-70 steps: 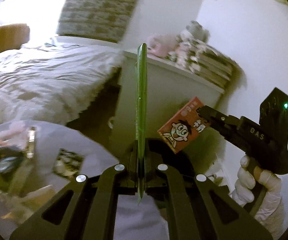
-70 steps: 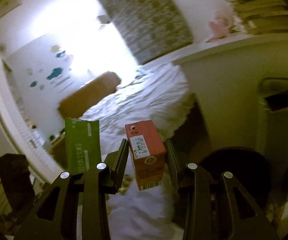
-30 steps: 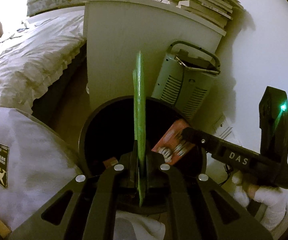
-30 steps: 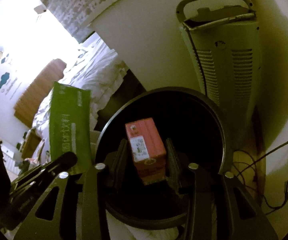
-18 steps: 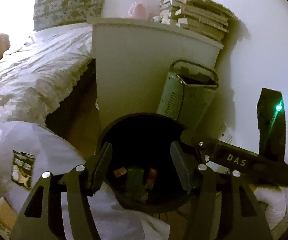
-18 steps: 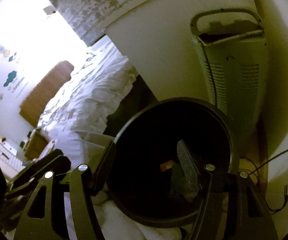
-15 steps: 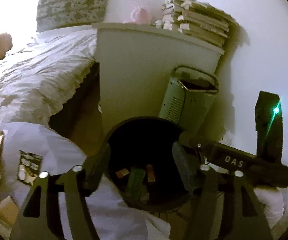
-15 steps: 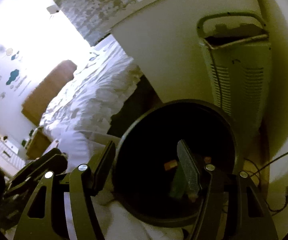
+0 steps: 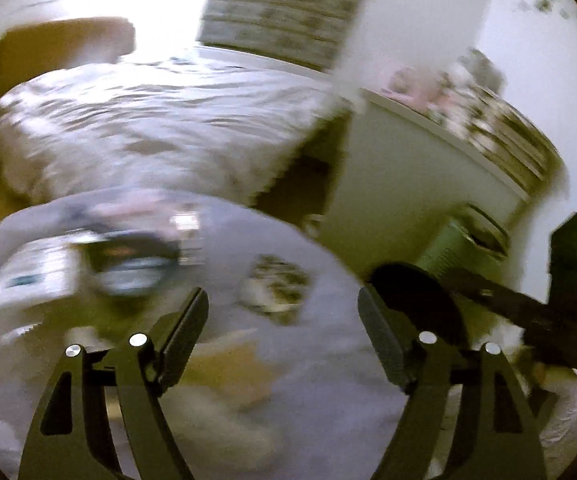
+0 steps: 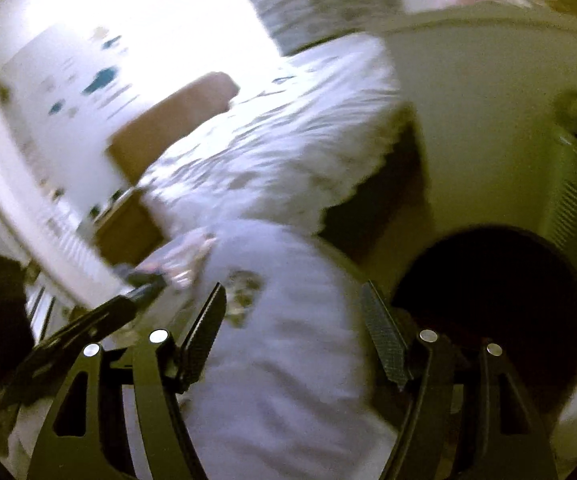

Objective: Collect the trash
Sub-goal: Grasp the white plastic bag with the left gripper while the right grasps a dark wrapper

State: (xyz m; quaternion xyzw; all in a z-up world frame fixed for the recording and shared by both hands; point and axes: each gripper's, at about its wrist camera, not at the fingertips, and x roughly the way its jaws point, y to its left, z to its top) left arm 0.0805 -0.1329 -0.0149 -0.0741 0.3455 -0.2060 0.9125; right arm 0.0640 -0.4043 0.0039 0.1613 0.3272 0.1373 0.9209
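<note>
beyond the bed (image 9: 160, 120), a small wrapper (image 9: 274, 288) lies on the round table (image 9: 328, 360), just ahead of the left gripper (image 9: 282, 332). both the left gripper and the right gripper (image 10: 292, 328) have just been opening and are spread wide with nothing in them, and the left one is nearer.

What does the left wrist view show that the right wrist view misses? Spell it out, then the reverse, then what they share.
Only the left wrist view: the right gripper with its green light, and blurred litter farther back on the round table.
Only the right wrist view: the left gripper and the wall decals.
Both: the bed, black bin and dark packet. Both jaws have just been opening, empty.
</note>
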